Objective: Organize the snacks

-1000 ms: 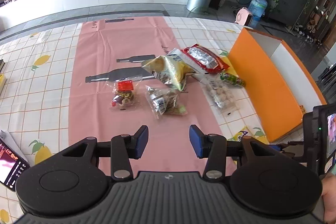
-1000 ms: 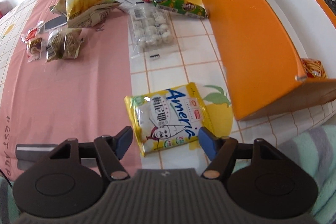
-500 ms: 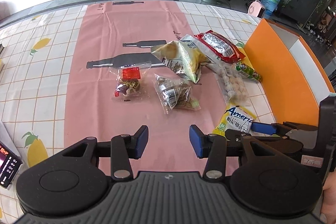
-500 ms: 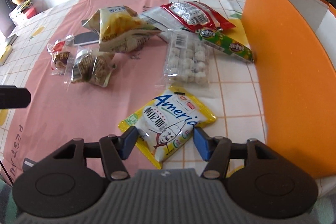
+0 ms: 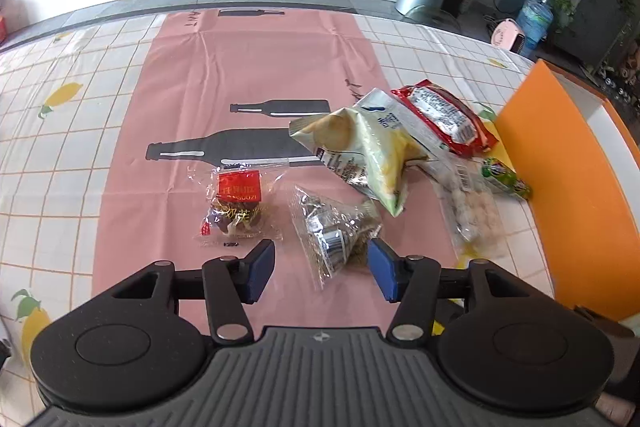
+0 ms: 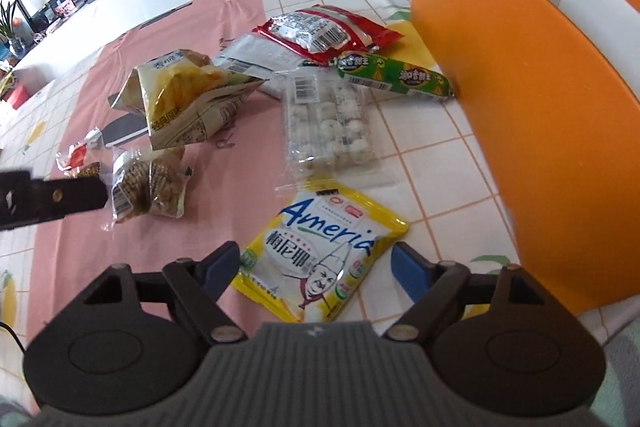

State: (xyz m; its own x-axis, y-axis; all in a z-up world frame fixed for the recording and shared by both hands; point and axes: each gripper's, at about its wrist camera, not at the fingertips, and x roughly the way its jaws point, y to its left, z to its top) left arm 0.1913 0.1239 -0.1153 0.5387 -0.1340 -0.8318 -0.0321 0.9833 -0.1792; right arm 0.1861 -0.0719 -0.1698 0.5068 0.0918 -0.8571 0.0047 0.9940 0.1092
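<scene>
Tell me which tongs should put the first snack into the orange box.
Right. The right tongs are open around the yellow Ameria packet, right beside the orange box. The left tongs straddle a clear cracker bag farther away.

left claw (image 5: 321, 271) open, straddling clear cookie packet (image 5: 335, 231), pink runner (image 5: 248, 115)

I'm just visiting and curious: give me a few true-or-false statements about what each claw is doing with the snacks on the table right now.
1. The right claw is open around the yellow Ameria packet. True.
2. The left claw is clamped shut on the red packet. False: it is open, nearest the clear cookie bag.
3. The green sausage stick lies beside the orange box. True.
4. The chip bag is inside the orange box. False: it lies on the pink mat.
</scene>
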